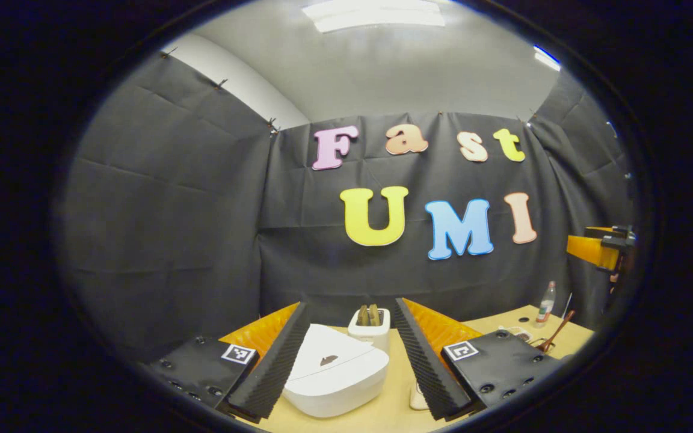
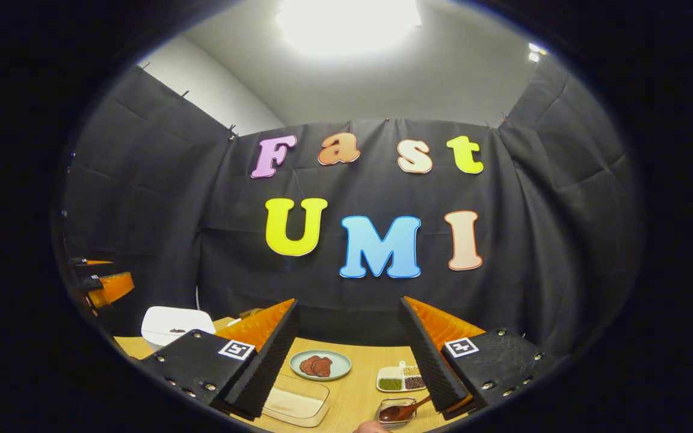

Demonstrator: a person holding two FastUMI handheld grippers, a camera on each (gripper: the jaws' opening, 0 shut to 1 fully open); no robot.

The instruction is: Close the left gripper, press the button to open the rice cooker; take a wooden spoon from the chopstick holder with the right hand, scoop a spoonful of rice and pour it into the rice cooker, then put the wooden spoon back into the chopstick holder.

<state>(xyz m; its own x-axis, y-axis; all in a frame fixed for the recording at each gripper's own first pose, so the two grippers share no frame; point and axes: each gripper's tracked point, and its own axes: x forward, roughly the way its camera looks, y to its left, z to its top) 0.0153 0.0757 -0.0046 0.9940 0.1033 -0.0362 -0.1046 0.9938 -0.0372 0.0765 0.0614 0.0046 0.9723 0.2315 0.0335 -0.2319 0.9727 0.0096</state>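
Your left gripper (image 1: 349, 355) hung with its fingers wide apart above the white rice cooker (image 1: 334, 373), which sat lid down at the lower centre of the left gripper view. Your right gripper (image 2: 346, 355) also had its fingers apart and held nothing; a wooden spoon (image 2: 403, 411) lay in a small clear dish (image 2: 396, 414) at the bottom of the right gripper view. If the button was what you wanted, it was better to bring the left fingers fully together and to press straight down.

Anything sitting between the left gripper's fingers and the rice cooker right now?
No. In the left gripper view the open left gripper frames the closed rice cooker directly, with nothing between them; a toaster stands behind the cooker.
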